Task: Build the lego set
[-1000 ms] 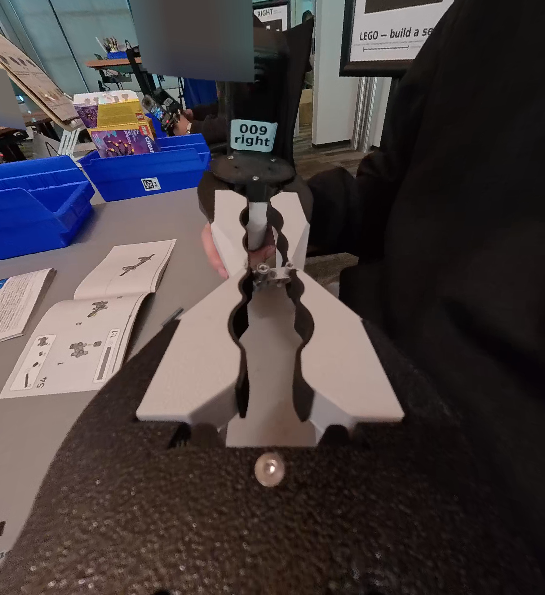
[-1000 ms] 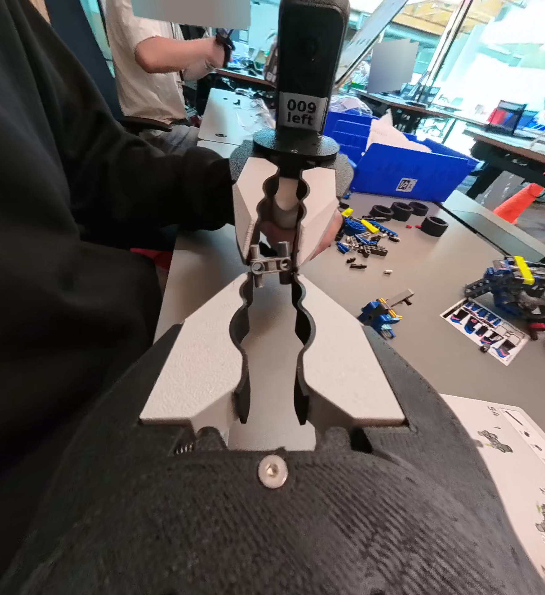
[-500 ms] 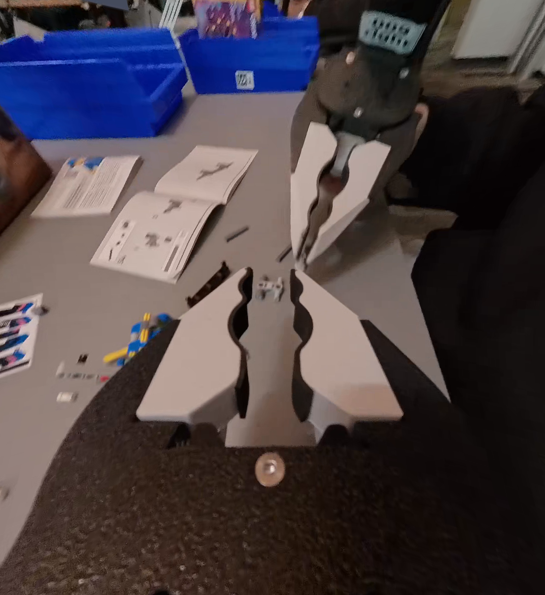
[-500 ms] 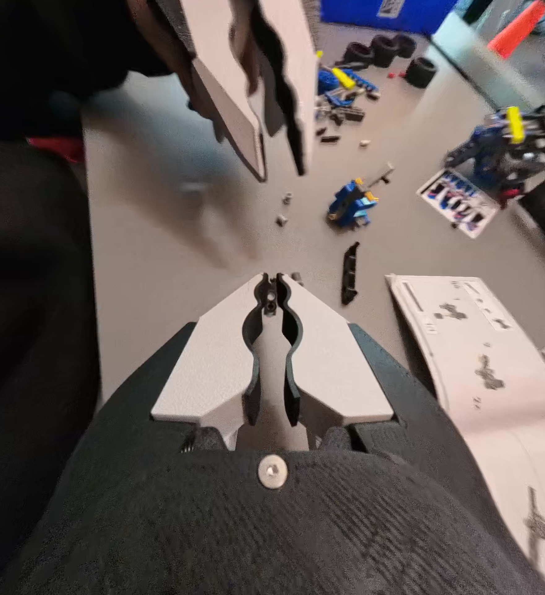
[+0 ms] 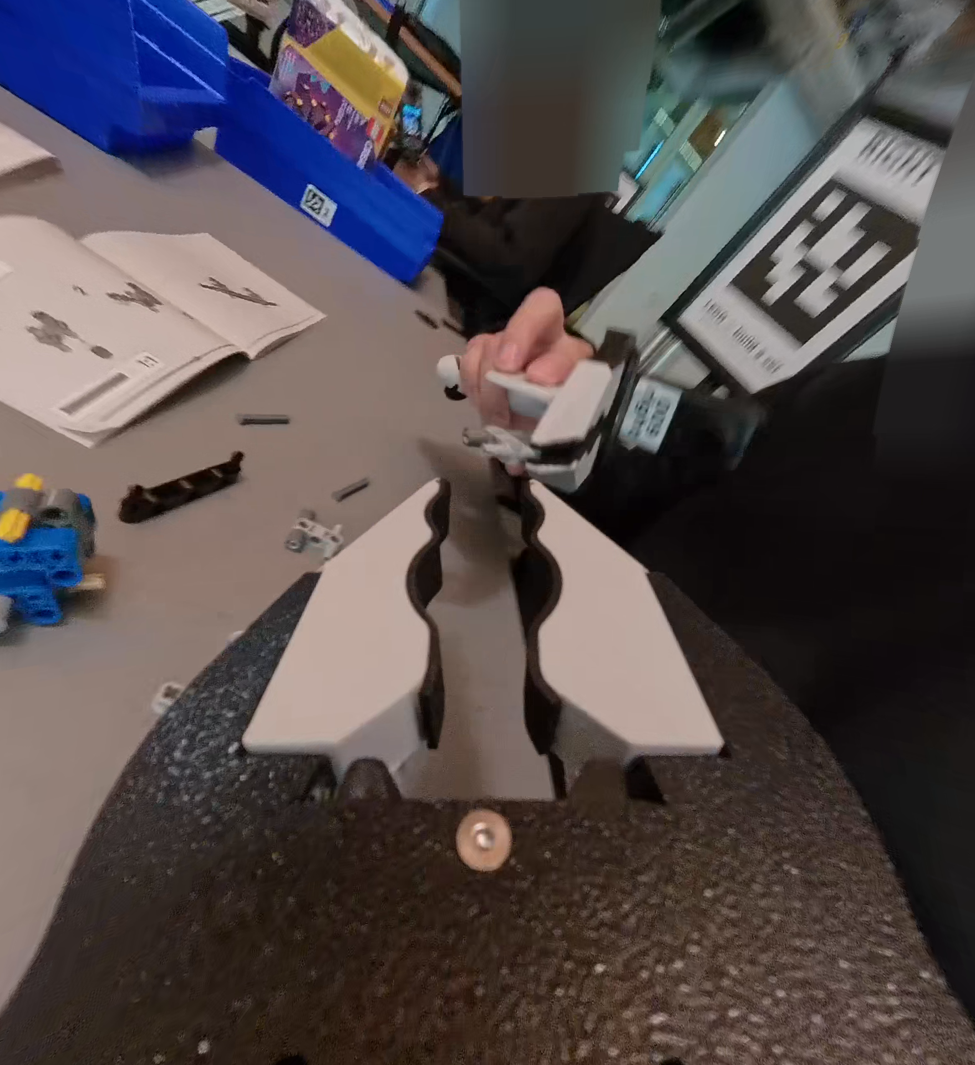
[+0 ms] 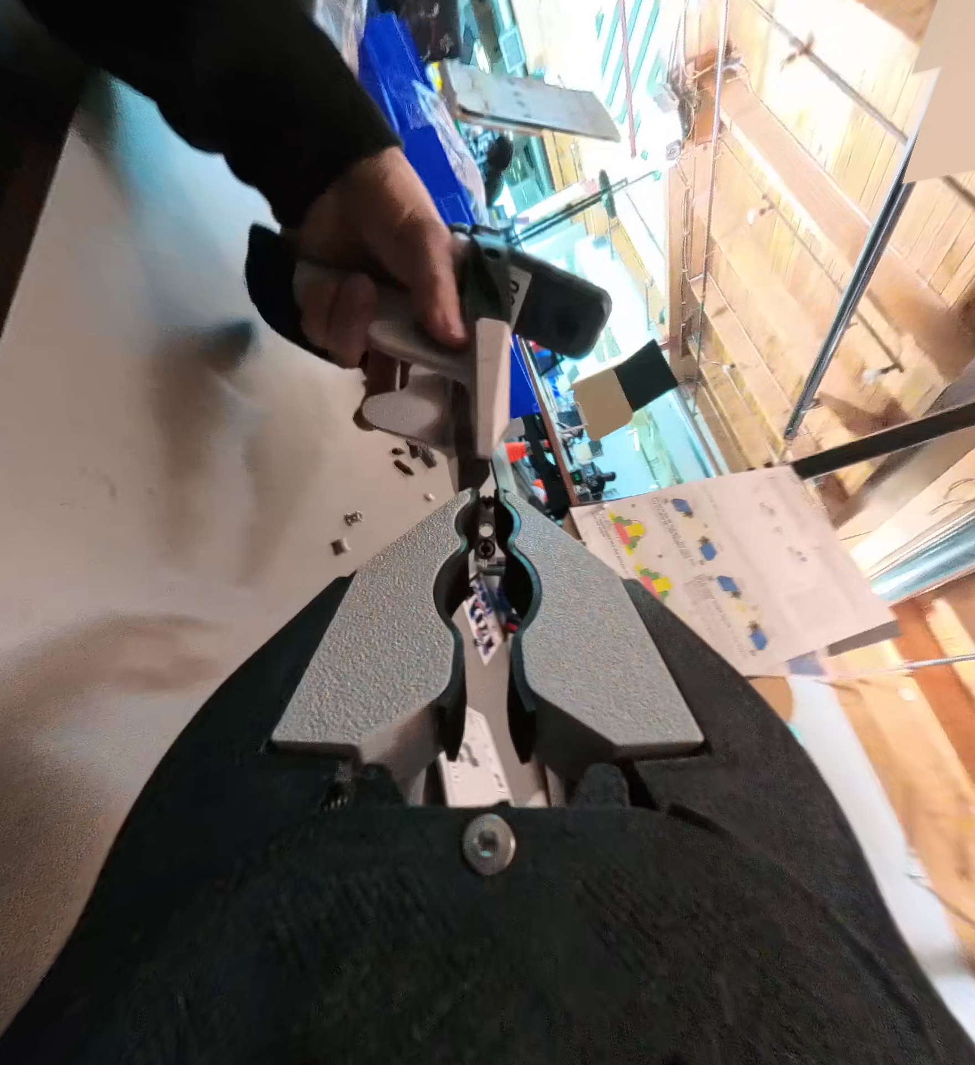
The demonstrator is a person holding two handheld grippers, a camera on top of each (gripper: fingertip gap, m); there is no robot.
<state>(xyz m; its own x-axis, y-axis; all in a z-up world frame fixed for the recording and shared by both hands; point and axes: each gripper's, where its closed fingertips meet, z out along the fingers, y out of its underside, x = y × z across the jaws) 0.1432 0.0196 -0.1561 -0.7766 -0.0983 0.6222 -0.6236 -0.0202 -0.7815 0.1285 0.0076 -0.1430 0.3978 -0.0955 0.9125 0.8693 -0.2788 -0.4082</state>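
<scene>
Since half second ago: right claw (image 6: pixel 488 507) lifted off counter (image 5: pixel 197 605), rolled sideways, clamped on grey connector piece (image 5: pixel 494 446). Left claw (image 5: pixel 485 490) apart, empty, piece just beyond its tips. Blue subassembly (image 5: pixel 18 553) far left.

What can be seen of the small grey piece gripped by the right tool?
The small light-grey plastic connector piece is a short bar with a pin-like stub at its free end and small round holes. The right tool is shut on one end, holding it roughly level above the grey table, clear of the surface. Its free end points toward the open instruction booklet. In the right wrist view it sits pinched between the tips, seen end-on. The open left tool is just below it, not touching.
</scene>
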